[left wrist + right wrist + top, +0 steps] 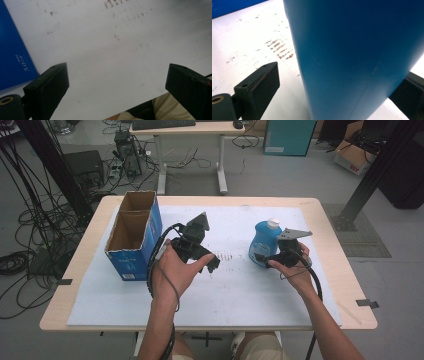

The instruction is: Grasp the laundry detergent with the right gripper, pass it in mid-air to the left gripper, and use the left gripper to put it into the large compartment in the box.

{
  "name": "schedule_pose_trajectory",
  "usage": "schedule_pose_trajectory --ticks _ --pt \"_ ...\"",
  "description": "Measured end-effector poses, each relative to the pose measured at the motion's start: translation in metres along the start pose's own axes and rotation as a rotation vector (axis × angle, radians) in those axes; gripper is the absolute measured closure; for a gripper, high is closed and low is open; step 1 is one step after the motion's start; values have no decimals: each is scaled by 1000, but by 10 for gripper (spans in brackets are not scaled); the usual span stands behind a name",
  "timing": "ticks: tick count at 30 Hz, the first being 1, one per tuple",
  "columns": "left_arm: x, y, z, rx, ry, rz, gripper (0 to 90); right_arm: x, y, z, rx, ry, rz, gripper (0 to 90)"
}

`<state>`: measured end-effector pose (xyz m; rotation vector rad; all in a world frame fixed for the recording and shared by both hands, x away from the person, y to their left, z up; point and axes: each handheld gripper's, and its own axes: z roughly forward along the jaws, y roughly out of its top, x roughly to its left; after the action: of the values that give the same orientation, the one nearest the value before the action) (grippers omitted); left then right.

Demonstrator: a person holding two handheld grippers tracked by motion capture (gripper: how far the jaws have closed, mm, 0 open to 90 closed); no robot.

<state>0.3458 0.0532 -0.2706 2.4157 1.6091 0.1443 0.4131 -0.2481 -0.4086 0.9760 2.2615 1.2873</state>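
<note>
Standing upright on the white sheet of the desk [280, 290], the blue plastic bottle with a white cap [264, 241] is bracketed by the right tongs [267, 258], whose jaws are spread with a gap on one side. The left tongs [212, 262] are held wide open, gripping nothing, beside the open blue cardboard box [134, 236].

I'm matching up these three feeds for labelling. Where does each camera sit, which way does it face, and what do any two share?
High view: above the person's side, looking forward and down on the table; both forearms, left claw, right claw.
Left gripper view: on the left claw, facing the white sheet; jaws apart.
Right gripper view: on the right claw, facing the blue bottle between its jaws.
Shared: the blue box.
</note>
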Motion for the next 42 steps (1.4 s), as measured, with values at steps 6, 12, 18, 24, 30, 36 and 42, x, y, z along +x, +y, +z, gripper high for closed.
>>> schedule_pose_trajectory --ticks 6,12,18,24,30,36,42 --pt "0 0 0 0 0 1 54 -1 0 0 -5 -3 -3 46" --pt "-1 0 0 2 1 4 54 0 -1 0 -4 -1 4 48" --pt "-1 0 1 2 0 3 54 0 -1 1 -5 -2 4 54" --pt "0 0 0 1 -1 2 54 0 -2 1 -2 -1 2 67" --pt "-1 -1 0 0 0 4 54 0 -3 2 -1 -4 0 100" --pt "-1 0 0 1 -1 6 54 0 -4 3 -5 -4 -8 170" --pt "-1 0 1 6 -2 6 53 0 -5 3 -1 -12 -8 228"
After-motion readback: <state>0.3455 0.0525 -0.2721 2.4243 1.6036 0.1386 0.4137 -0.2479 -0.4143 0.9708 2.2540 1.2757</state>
